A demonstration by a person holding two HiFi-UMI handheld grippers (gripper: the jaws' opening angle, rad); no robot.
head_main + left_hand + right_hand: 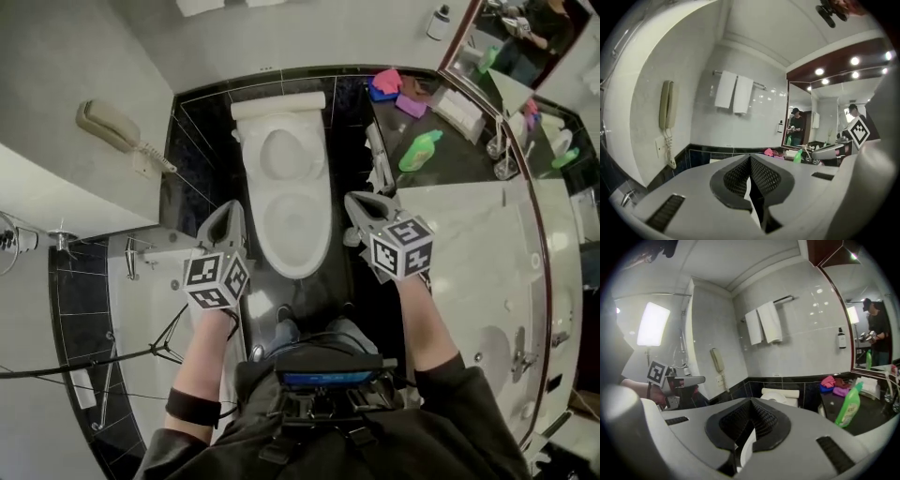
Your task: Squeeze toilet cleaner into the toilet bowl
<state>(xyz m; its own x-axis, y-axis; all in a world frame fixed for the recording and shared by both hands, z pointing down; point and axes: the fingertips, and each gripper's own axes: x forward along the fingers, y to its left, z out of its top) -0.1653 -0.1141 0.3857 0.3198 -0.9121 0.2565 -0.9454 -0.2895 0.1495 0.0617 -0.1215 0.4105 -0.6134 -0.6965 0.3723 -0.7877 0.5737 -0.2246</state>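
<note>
Green cleaner bottle stands upright on the counter, ahead-right of the clenched, empty right gripper, farther from the clenched left gripper.

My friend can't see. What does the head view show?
Seen from above, the left gripper and right gripper, both shut and empty, flank a white toilet. A green bottle sits on the dark counter at right.

The left gripper has its jaws pressed together. A wall phone hangs at left. A green bottle stands beyond, to the right.
</note>
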